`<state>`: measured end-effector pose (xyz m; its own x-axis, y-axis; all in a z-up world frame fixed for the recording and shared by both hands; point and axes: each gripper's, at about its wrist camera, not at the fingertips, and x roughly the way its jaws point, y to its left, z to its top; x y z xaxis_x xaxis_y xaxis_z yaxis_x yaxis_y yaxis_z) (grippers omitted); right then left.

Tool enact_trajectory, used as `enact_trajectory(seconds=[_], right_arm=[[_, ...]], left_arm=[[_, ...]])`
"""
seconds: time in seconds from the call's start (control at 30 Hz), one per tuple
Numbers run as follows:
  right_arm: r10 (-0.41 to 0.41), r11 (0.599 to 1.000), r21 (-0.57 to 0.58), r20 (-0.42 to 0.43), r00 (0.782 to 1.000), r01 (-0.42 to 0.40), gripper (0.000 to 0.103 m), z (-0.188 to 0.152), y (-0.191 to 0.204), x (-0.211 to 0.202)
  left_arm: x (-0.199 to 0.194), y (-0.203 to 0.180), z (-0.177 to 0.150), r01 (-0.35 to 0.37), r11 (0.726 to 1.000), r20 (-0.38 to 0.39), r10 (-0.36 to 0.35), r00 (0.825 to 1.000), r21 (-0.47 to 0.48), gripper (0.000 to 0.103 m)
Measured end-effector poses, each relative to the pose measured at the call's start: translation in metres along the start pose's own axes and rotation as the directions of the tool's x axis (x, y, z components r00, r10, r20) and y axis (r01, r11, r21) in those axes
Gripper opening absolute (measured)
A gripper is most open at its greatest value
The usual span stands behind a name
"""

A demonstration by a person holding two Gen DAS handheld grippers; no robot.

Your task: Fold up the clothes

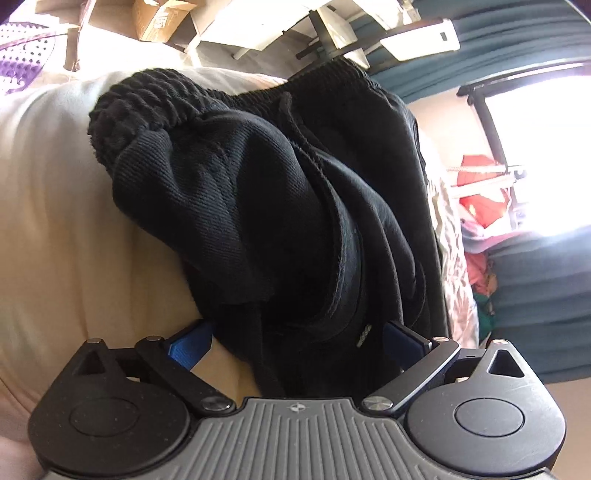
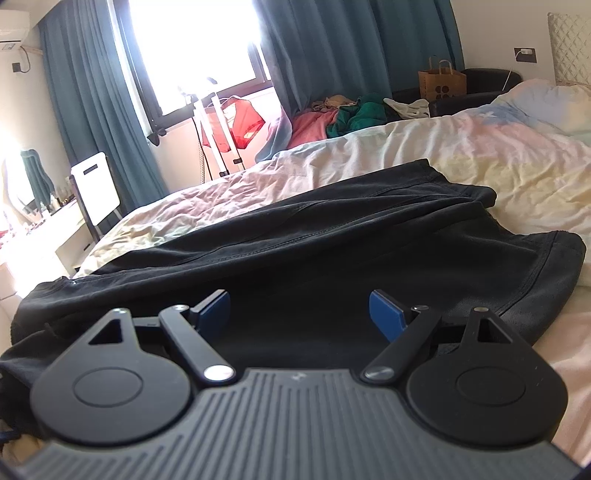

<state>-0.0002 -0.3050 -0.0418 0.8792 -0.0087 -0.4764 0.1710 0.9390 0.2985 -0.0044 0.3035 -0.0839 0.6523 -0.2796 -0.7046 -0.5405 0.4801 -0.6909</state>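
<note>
Black sweatpants (image 1: pixel 258 206) lie bunched on the cream bedsheet (image 1: pixel 55 221) in the left wrist view; a ribbed cuff (image 1: pixel 140 99) sits on top and the drawstring waistband (image 1: pixel 317 88) is behind it. My left gripper (image 1: pixel 295 343) is open, its blue fingers (image 1: pixel 190 347) spread wide with a fold of the black cloth lying between them. In the right wrist view the same black sweatpants (image 2: pixel 332 236) stretch flat across the bed. My right gripper (image 2: pixel 300 312) hovers low over them, open, blue pads (image 2: pixel 386 314) far apart with cloth beneath.
The bed (image 2: pixel 480 155) carries a pale, wrinkled sheet. A heap of pink and green clothes (image 2: pixel 343 114) lies beyond its far edge by the teal curtains (image 2: pixel 314 48). A paper bag (image 2: pixel 441 83), a white desk (image 2: pixel 48 236) and cardboard boxes (image 1: pixel 159 18) stand around.
</note>
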Motion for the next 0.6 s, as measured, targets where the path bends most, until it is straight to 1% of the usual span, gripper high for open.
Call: enact_trajectory(seconds=[0.07, 0.17, 0.27, 0.33, 0.37, 0.43, 0.47, 0.53, 0.6], right_arm=[[-0.001, 1.000, 0.008, 0.004, 1.000, 0.001, 0.084, 0.001, -0.001, 0.000], [-0.013, 0.999, 0.040, 0.009, 1.000, 0.012, 0.084, 0.002, -0.009, -0.001], [-0.016, 0.994, 0.107, 0.010, 1.000, 0.014, 0.084, 0.005, -0.023, -0.003], [-0.017, 0.986, 0.167, 0.019, 1.000, 0.014, 0.084, 0.010, -0.036, -0.006], [-0.020, 0.980, 0.200, 0.026, 0.999, 0.014, 0.084, 0.013, -0.043, -0.008], [-0.020, 0.959, 0.282, 0.055, 0.998, 0.004, 0.084, 0.019, -0.063, -0.016], [-0.028, 0.941, 0.337, 0.073, 0.997, 0.001, 0.084, 0.022, -0.076, -0.021], [-0.045, 0.896, 0.443, 0.106, 0.993, -0.007, 0.084, 0.028, -0.104, -0.031], [-0.084, 0.835, 0.551, 0.123, 0.989, 0.003, 0.084, 0.030, -0.136, -0.039]], left_arm=[[0.004, -0.003, -0.001, -0.023, 0.999, -0.030, 0.024, 0.999, 0.024, 0.100], [0.005, -0.001, -0.002, -0.033, 0.999, -0.039, 0.033, 0.999, 0.007, 0.100], [-0.003, 0.011, -0.003, 0.000, 0.997, -0.014, -0.001, 1.000, -0.076, 0.099], [-0.011, 0.022, -0.003, 0.038, 0.988, 0.028, -0.034, 0.999, -0.152, 0.097], [-0.015, 0.026, -0.003, 0.050, 0.983, 0.045, -0.043, 0.998, -0.174, 0.097], [-0.020, 0.030, -0.003, 0.066, 0.978, 0.063, -0.054, 0.997, -0.198, 0.097], [-0.022, 0.032, -0.003, 0.074, 0.975, 0.072, -0.060, 0.996, -0.210, 0.097], [-0.027, 0.037, -0.004, 0.090, 0.968, 0.090, -0.071, 0.993, -0.233, 0.097], [-0.029, 0.041, -0.002, 0.105, 0.961, 0.098, -0.082, 0.992, -0.255, 0.097]])
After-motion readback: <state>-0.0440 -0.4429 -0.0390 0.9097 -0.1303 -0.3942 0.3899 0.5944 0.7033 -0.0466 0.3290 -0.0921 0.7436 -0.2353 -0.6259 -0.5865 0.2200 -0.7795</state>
